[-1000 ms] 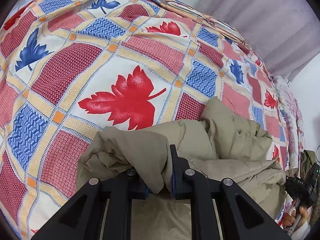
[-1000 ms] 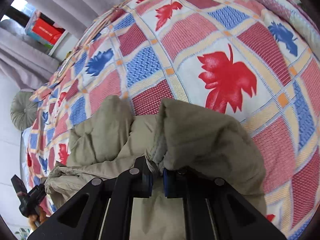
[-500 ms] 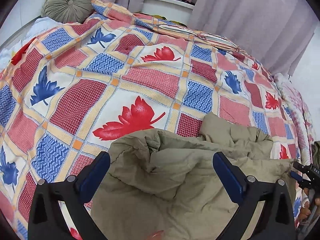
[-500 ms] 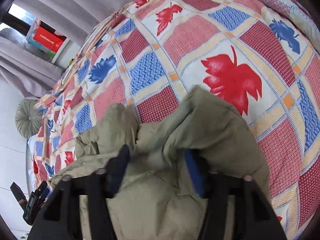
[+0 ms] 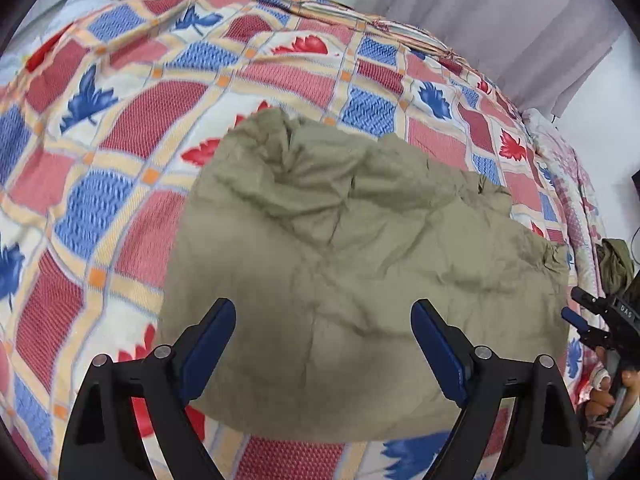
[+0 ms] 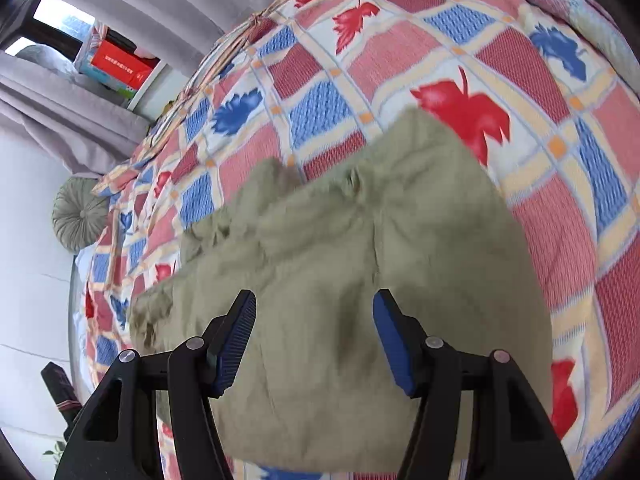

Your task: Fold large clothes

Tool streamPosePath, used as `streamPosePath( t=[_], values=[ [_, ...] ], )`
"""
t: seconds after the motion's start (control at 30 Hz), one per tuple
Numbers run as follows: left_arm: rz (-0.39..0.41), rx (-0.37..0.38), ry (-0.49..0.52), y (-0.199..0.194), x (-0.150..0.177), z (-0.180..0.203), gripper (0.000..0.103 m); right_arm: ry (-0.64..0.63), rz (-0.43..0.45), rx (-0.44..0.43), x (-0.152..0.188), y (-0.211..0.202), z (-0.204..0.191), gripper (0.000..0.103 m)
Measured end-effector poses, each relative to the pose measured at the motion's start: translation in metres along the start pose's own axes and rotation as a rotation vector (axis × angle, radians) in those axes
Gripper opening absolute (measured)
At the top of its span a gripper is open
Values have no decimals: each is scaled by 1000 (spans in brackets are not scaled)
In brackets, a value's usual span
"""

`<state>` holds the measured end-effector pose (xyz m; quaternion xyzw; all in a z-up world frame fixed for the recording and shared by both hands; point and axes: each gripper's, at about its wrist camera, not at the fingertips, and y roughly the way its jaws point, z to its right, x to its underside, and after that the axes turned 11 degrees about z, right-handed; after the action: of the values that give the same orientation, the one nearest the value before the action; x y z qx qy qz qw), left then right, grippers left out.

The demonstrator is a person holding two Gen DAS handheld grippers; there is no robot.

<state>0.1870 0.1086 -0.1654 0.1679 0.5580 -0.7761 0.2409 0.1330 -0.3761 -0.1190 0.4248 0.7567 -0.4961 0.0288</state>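
Note:
A large khaki garment [image 5: 360, 260] lies folded over on itself, wrinkled, on a bed with a red, blue and cream leaf-pattern cover [image 5: 132, 112]. It also shows in the right wrist view [image 6: 380, 280]. My left gripper [image 5: 322, 332] is open and empty, held above the garment's near part. My right gripper [image 6: 314, 328] is open and empty above the garment's other end. The right gripper also shows at the right edge of the left wrist view [image 5: 600, 320].
A round green cushion [image 6: 76, 214] lies at the head of the bed. Grey curtains [image 5: 500, 12] hang behind the bed. A shelf with a red box [image 6: 120, 66] stands by the window. A floral blanket [image 5: 568, 168] lies along the bed's far side.
Both grippers were shut on bunched folds of the garment, then opened and let it go. They have pulled back, and the garment now lies flatter on the bed.

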Motion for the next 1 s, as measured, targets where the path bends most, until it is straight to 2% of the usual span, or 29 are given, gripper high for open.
streamPosePath(
  t=[0.1,0.23,0.4,0.5,0.63,0.73,0.9,1.0],
  values=[
    [-63,11,-75,-1,34,-18,90,23,-23,-10,28,-14,11,65],
    [-116,26,-180,0,73,-42,90,120,-55,-40,67,-34,35,65],
    [-150,135,-397,17,99,-65,90,211,-92,-50,108,-44,66,65],
    [-135,177,-470,33,99,-66,90,278,-106,-52,122,-33,83,65],
    [-115,195,-468,55,90,-56,90,355,-97,-110,124,-6,92,66],
    [-118,186,-451,72,84,-50,90,387,-96,-132,126,15,93,67],
    [-87,176,-493,87,72,-53,90,415,-75,-174,118,45,87,68],
    [-64,144,-506,94,66,-51,90,429,-59,-186,110,59,82,68]
  ],
)
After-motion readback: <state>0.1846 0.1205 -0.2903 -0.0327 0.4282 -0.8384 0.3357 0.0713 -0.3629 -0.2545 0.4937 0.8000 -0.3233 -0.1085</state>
